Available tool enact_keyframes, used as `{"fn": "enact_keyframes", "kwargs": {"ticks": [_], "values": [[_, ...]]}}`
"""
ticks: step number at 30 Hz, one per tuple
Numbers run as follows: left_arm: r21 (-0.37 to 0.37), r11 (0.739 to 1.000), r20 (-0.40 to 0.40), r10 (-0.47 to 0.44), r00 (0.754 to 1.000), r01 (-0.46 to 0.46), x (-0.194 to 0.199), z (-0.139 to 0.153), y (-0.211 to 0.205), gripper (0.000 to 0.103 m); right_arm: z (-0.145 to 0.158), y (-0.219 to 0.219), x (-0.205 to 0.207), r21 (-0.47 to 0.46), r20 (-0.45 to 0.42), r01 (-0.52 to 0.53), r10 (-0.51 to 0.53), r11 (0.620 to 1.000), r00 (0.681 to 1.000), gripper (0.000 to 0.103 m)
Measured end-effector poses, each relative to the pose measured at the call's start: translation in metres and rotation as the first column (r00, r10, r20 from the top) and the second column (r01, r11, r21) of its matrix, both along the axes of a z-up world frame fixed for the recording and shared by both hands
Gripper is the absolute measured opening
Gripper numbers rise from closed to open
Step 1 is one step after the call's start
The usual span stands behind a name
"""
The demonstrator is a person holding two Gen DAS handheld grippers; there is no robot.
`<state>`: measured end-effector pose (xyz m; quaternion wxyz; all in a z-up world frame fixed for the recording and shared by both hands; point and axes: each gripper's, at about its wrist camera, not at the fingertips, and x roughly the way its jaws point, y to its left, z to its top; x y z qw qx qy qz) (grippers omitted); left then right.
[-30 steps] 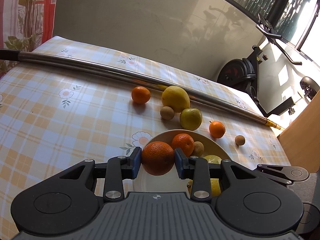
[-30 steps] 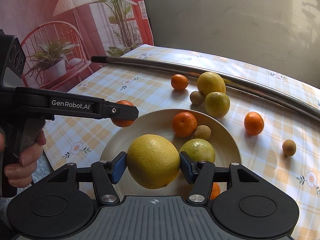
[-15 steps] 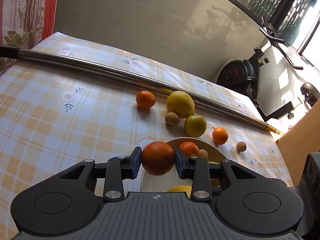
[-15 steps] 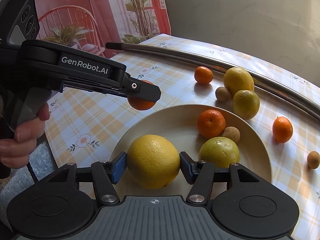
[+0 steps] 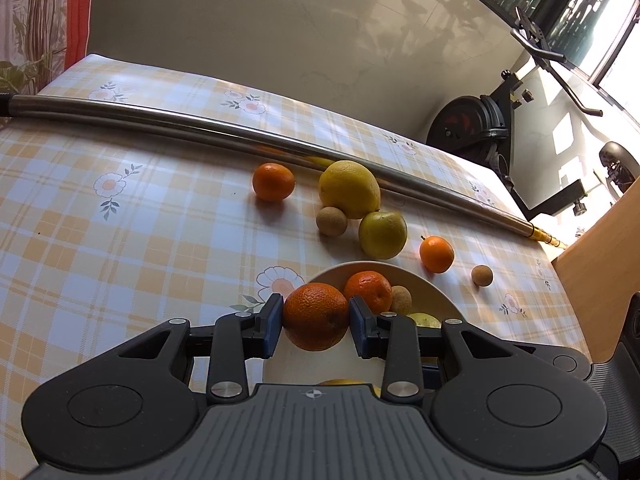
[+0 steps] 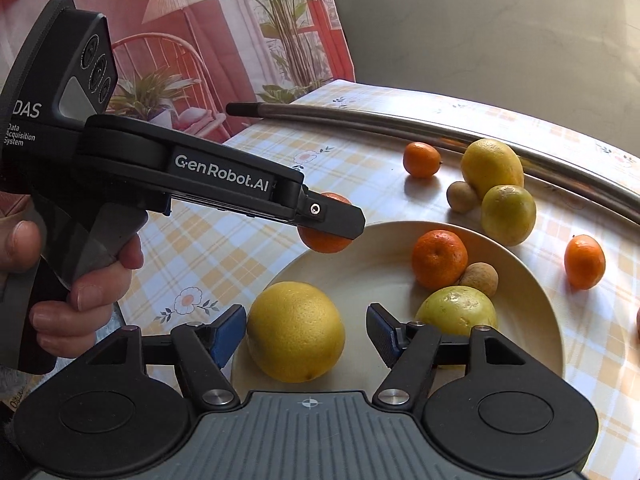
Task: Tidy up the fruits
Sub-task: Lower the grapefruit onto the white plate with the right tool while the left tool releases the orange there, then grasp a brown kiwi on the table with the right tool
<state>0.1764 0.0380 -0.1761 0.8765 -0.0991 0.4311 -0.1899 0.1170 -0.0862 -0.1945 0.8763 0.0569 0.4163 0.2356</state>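
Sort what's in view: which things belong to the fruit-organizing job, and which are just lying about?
Job:
- plate with a mandarin and a green fruit
- large yellow fruit on the plate, between the open right gripper
- orange held in the left gripper
- loose fruit on the table, e.g. lemon

Lying about:
- metal pole
- exercise bike

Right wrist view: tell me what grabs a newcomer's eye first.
The big yellow citrus sits on the cream plate between the right gripper's open fingers, with a gap on either side. Just beyond, the left gripper, held in a hand, clamps an orange above the plate's left rim.
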Motion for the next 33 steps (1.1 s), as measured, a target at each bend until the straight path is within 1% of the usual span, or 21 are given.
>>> {"fn": "enact_keyframes", "kwargs": {"ticks": [6, 10, 12, 18, 22, 29, 33], "values": [[0.029, 0.999, -0.007, -0.038, 0.999, 0.039, 0.001, -0.005, -0.011, 0.037, 0.015, -0.034, -0.015, 0.031, 0.038, 0.092, -0.093, 0.995, 0.995, 0.062], [0.046, 0.998, -0.021, -0.048, 0.999, 0.049, 0.002, -0.010, -0.017, 0.038, 0.026, -0.057, -0.022, 0.022, 0.071, 0.162, -0.163, 0.987, 0.984, 0.062], [0.059, 0.997, -0.029, -0.056, 0.998, 0.058, 0.002, -0.012, -0.020, 0.038, 0.029, -0.071, -0.024, 0.005, 0.088, 0.214, -0.213, 0.977, 0.973, 0.062], [0.103, 0.990, -0.043, -0.089, 0.995, 0.093, -0.002, -0.014, -0.027, 0.038, 0.031, -0.104, -0.027, 0.004, 0.111, 0.336, -0.334, 0.942, 0.936, 0.062], [0.150, 0.983, -0.052, -0.099, 0.994, 0.105, -0.006, -0.017, -0.030, 0.038, 0.029, -0.117, -0.027, 0.002, 0.115, 0.385, -0.382, 0.923, 0.917, 0.062], [0.151, 0.986, -0.063, -0.069, 0.996, 0.078, -0.005, -0.015, -0.024, 0.038, 0.020, -0.129, -0.030, 0.001, 0.108, 0.435, -0.432, 0.901, 0.895, 0.062], [0.135, 0.989, -0.048, -0.057, 0.997, 0.063, -0.008, -0.008, -0.021, 0.038, 0.016, -0.134, -0.032, -0.001, 0.103, 0.450, -0.448, 0.893, 0.888, 0.062]]}}
